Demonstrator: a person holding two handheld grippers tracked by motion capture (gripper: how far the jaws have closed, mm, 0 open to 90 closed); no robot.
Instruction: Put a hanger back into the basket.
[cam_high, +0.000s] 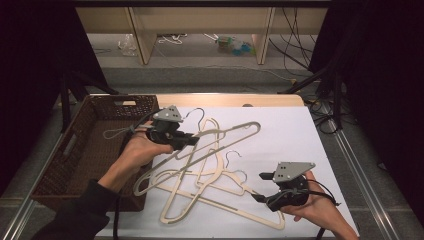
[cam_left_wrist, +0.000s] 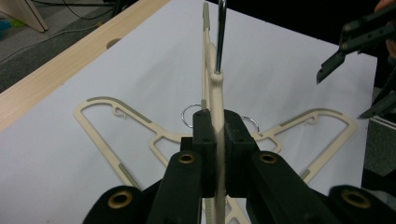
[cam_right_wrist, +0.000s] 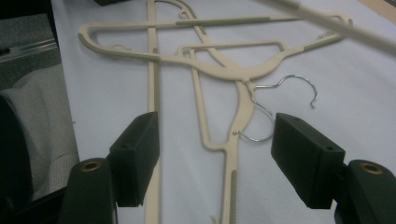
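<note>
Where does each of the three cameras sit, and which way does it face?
High view: above the person's side, looking forward and down on the table; both forearms show, with the left gripper and right gripper.
Left gripper view: rides the left gripper, looking along its jaws, shut on a cream hanger.
Right gripper view: rides the right gripper, jaws open above the hangers lying flat.
Shared: all three show those flat hangers on the white sheet.

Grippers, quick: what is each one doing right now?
Left gripper: shut on a cream hanger, lifted off the table.
Right gripper: open, holding nothing, above the hangers on the table.
</note>
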